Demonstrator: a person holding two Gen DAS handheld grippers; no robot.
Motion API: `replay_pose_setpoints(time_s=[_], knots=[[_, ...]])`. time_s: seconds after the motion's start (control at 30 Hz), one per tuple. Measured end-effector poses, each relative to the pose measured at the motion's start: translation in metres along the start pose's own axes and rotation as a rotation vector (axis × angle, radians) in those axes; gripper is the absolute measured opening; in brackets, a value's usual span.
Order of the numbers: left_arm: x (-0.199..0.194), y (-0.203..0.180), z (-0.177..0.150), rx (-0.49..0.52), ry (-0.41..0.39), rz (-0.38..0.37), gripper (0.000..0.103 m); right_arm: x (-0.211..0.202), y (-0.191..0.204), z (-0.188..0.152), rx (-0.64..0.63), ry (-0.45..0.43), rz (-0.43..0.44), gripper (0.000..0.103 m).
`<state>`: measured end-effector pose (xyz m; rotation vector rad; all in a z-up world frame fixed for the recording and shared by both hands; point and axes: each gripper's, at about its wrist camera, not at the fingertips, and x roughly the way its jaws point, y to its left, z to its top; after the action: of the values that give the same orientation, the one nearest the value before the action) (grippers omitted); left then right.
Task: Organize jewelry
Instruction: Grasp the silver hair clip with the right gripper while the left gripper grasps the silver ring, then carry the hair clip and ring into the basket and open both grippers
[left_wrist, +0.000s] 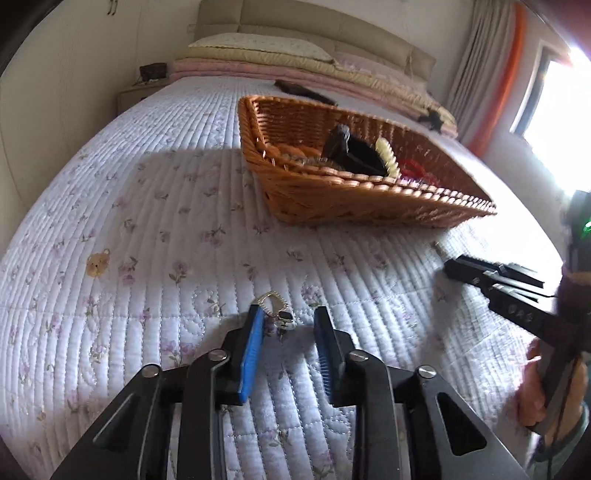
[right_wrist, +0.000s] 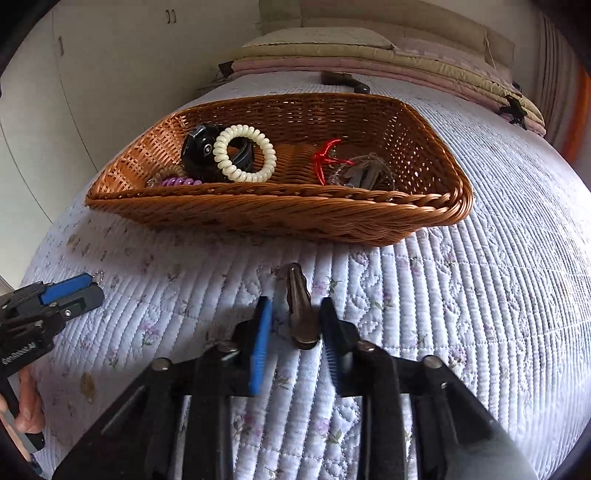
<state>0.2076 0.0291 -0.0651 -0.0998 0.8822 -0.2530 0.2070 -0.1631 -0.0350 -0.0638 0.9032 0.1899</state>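
Two pieces remained on the quilt (left_wrist: 147, 206): a chain bracelet (left_wrist: 275, 306) between my left gripper's (left_wrist: 288, 325) wide tongs, and a brown hair clip (right_wrist: 300, 310) between my right gripper's (right_wrist: 295, 317) parted ones. Most items, I judged, already lay in the wicker basket (right_wrist: 258, 210).

The basket (left_wrist: 369, 206) near wall hides most of the black clip (left_wrist: 351, 155) and red piece (left_wrist: 413, 168) in the left view. The right gripper (left_wrist: 495, 280) there is blurred, its fingertips indistinct.

Low in the frame, the left hand-held gripper (left_wrist: 288, 321) stands spread over the quilted bed (left_wrist: 147, 229), a small silvery chain piece (left_wrist: 276, 308) lying against its left blue pad. The wicker basket (left_wrist: 369, 206) sits upper right.
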Motion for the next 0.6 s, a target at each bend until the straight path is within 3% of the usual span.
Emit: replay_pose_setpoints(time_s=[0.1, 0.17, 0.2, 0.6], knots=[[0.001, -0.003, -0.001, 0.015, 0.0, 0.024, 0.014, -0.002, 0.007, -0.004, -0.024, -0.01, -0.014, 0.026], [0.0, -0.002, 0.0, 0.005, -0.003, 0.032, 0.011, -0.003, 0.009, -0.004, -0.031, -0.018, -0.009, 0.026], [-0.001, -0.001, -0.001, 0.002, -0.007, 0.027, 0.01, -0.001, 0.01, -0.003, -0.031, -0.017, -0.004, 0.018], [-0.014, -0.006, -0.007, 0.032, -0.061, -0.008, 0.01, -0.015, 0.004, -0.01, 0.001, -0.043, 0.001, 0.018]])
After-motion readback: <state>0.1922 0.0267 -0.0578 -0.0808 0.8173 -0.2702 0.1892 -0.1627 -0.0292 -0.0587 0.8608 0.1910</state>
